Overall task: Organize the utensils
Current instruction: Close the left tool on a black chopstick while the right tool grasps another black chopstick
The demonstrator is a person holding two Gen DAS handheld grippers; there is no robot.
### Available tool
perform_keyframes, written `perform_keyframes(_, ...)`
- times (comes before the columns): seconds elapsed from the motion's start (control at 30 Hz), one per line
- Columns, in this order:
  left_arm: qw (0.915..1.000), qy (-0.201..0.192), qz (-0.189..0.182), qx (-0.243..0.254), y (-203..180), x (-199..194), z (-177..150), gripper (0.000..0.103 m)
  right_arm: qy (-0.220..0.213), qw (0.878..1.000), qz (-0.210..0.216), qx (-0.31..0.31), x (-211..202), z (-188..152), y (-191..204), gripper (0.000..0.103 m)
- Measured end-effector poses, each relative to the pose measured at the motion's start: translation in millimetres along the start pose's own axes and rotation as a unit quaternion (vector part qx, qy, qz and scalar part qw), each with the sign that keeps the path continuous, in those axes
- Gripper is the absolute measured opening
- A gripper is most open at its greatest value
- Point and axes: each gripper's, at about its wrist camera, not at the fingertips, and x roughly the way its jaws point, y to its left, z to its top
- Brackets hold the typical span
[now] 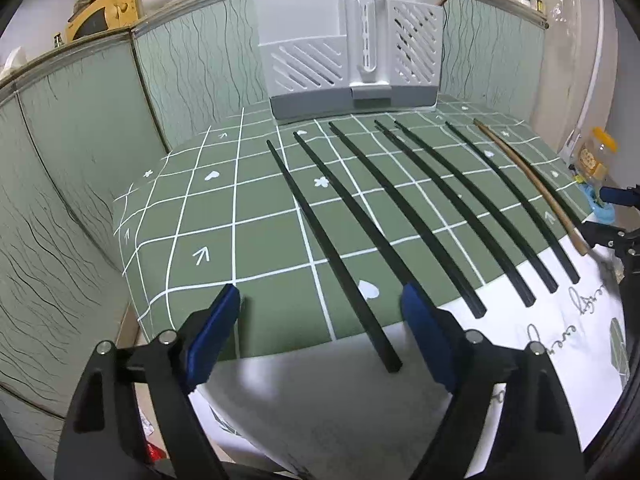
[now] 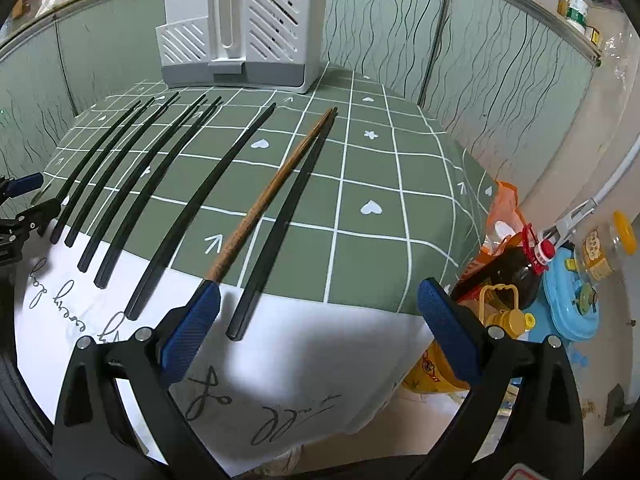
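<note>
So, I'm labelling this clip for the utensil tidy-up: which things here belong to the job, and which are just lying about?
Part of the job:
- black chopsticks laid side by side on the table
- one brown wooden chopstick
- white slotted plastic utensil holder
- open left gripper and open right gripper

Just lying about:
- green checked tablecloth
- dark oil bottle with red cap
- blue plastic container
- yellow-lidded jar

Hand-held gripper [image 2: 318, 312] wide apart above black chopstick [image 2: 280, 226].
</note>
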Motion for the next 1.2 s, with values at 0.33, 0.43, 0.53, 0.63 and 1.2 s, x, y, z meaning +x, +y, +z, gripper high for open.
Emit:
perform_keyframes(0.33, 0.9998, -0.007, 0.009, -0.016, 0.3, 6.3, 1.7, 0.057, -0.013, 1.0, -0.014, 0.015, 9.1, 0.7, 1.7, 0.078)
perform_keyframes(0.43, 0.9995, -0.016, 0.021, -0.018, -2.6, 6.5, 1.6, 0.051, -0.032, 0.999, -0.015, 0.017, 9.2, 0.1, 5.5, 0.07)
perform_keyframes(0.53, 0.9991, -0.021, 0.027, -0.027, -1.6, 7.0, 1.9, 0.045, -0.044, 0.999, -0.009, 0.023, 9.1, -0.4, 8.3, 0.058)
perform_keyframes(0.63, 0.9983, -0.027, 0.035, -0.039, 0.6, 6.9, 1.4, 0.035, -0.053, 0.998, -0.003, 0.031, 8.9, -1.5, 9.9, 0.045)
perform_keyframes(1.2, 0.995, -0.026, 0.017, -0.095, 24.2, -1.1, -1.5, 0.006, -0.052, 0.996, 0.012, 0.077, -0.7, -1.5, -6.5, 0.006)
